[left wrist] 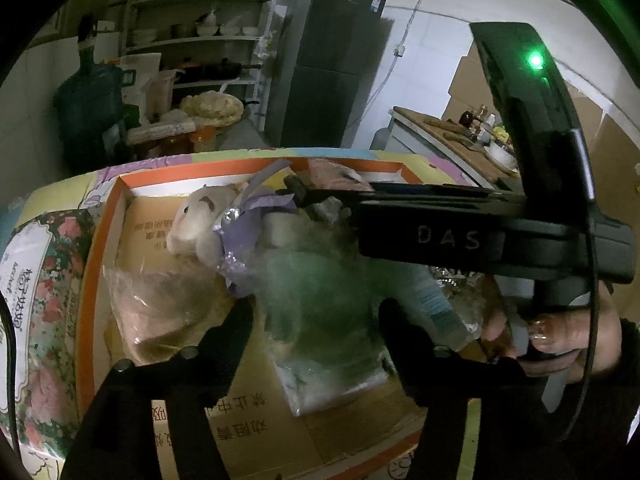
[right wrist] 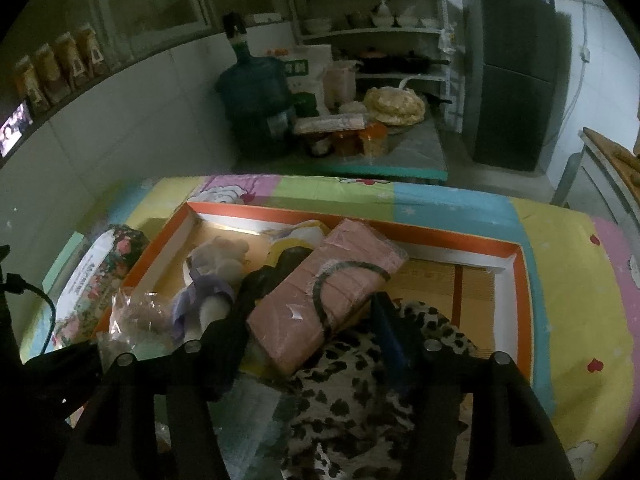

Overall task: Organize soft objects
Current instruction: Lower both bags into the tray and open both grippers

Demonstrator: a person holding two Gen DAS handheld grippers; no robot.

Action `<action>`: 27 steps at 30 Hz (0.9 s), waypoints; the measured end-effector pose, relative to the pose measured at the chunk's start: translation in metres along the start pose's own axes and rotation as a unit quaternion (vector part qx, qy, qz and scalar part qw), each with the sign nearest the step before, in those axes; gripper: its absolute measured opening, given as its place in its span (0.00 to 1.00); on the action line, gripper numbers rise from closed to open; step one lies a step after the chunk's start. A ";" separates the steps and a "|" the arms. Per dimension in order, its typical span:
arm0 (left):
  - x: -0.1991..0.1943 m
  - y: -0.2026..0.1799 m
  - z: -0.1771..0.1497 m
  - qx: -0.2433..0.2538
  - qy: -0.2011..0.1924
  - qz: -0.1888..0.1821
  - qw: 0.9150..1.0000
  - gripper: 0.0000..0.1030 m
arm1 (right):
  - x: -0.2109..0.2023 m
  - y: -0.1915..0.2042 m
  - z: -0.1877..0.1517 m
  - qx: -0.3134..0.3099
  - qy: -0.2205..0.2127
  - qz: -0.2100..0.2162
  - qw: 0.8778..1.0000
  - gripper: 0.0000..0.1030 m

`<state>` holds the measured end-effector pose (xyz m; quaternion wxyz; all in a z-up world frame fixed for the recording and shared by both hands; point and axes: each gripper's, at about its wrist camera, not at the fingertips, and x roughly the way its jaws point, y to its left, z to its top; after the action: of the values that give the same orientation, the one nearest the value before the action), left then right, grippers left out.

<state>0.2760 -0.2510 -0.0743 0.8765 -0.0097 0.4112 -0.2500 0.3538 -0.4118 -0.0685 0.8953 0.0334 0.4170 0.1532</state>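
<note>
An orange-rimmed cardboard box point(left wrist: 120, 196) point(right wrist: 516, 264) lies on the colourful cloth. In it are a plush toy with a purple bow point(left wrist: 200, 220) point(right wrist: 216, 264), a green soft item in clear plastic point(left wrist: 320, 308), a pinkish bagged item point(left wrist: 160, 304) and a pink wrapped pack point(right wrist: 324, 296). My left gripper point(left wrist: 316, 320) is open, its fingers on either side of the green bagged item. My right gripper point(right wrist: 308, 320) is open around the pink pack, above a leopard-print fabric point(right wrist: 360, 400). In the left wrist view the right gripper point(left wrist: 296, 192) reaches across over the box.
A floral tissue pack point(left wrist: 36, 300) point(right wrist: 92, 276) lies left of the box. Behind stand a low table with a water jug point(right wrist: 252, 92) and food packs, shelves point(right wrist: 372, 28) and a dark fridge point(right wrist: 512, 64). A counter point(left wrist: 452, 136) is at the right.
</note>
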 end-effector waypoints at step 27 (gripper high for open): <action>-0.023 -0.011 0.002 0.011 -0.033 0.001 0.999 0.72 | -0.050 0.007 -0.007 0.011 -0.060 0.011 0.998 0.70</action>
<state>0.2605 -0.2506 -0.0540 0.8899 -0.0077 0.3792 -0.2533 0.3165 -0.4213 -0.0345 0.9164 0.0570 0.3639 0.1564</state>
